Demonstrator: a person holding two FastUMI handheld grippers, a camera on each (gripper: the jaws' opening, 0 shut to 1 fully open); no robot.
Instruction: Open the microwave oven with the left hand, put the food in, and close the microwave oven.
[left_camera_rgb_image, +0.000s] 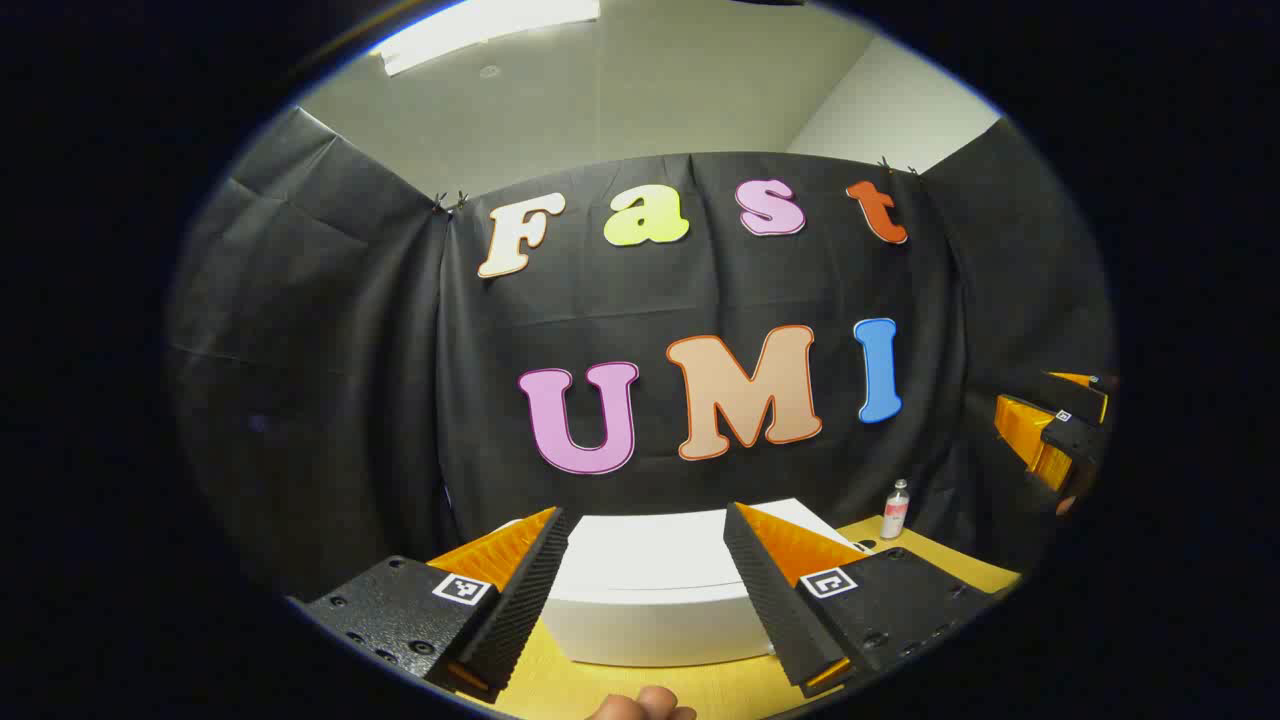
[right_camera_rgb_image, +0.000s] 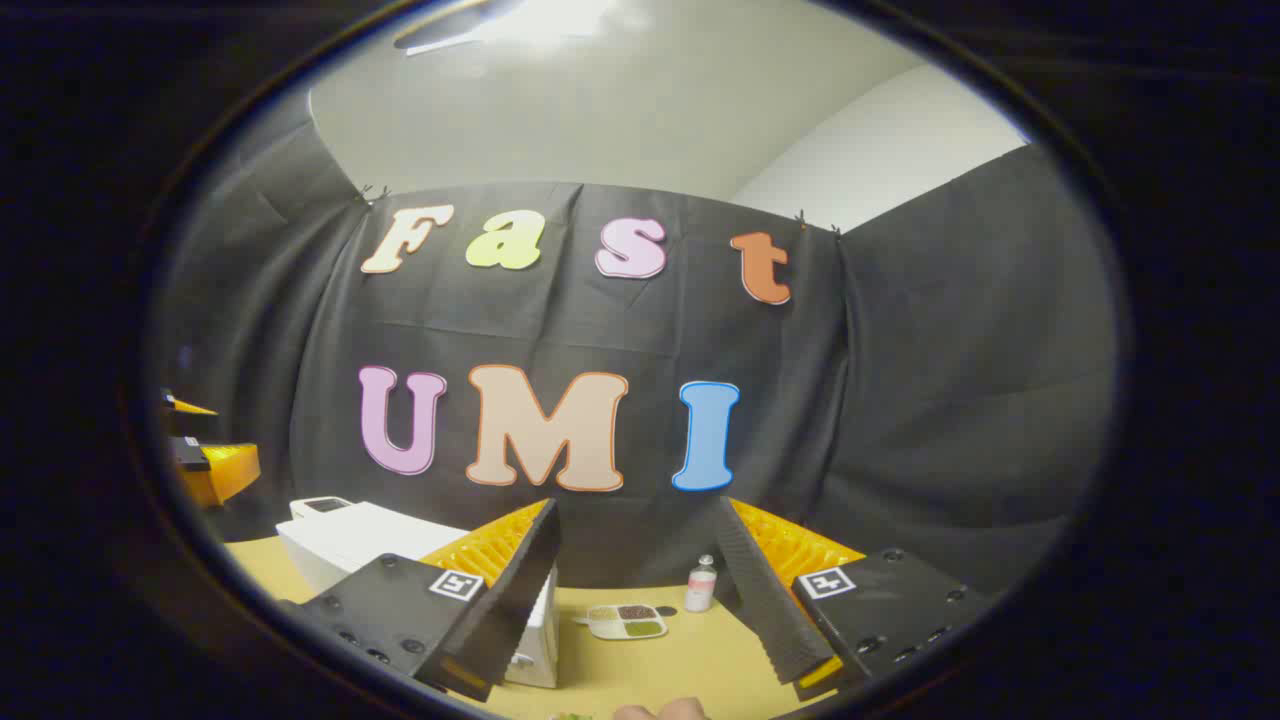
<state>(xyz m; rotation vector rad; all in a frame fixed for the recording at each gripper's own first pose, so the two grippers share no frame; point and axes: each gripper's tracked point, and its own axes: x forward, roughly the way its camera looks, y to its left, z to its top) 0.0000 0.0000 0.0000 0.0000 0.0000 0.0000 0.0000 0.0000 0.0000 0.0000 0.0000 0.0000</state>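
Left tongs (left_camera_rgb_image: 645, 600) held high with fingers apart, nothing between them, pointing over the white microwave oven (left_camera_rgb_image: 655, 590). Seen just ahead and below these tongs, standing on the yellow worktop (left_camera_rgb_image: 930, 565), top face toward the camera. No contact with it; door handle not visible from here, so state of the door judged from the right gripper view only, where the front looked flush and closed.

Right tongs (right_camera_rgb_image: 640, 600) also apart and empty, hovering above the worktop. Ahead of them and a little below, between the two fingers, a small tray of food (right_camera_rgb_image: 627, 621) with dark and green portions, lying on the worktop just right of the microwave oven. Beyond the tray, near the black cloth, a small bottle (right_camera_rgb_image: 701, 586) standing upright. Right tongs noticed too at the far right edge of the left gripper view, well apart from the microwave oven.

Judged as the very start: door not yet opened, food not yet picked, nothing placed inside. All three steps left to do, opening first.
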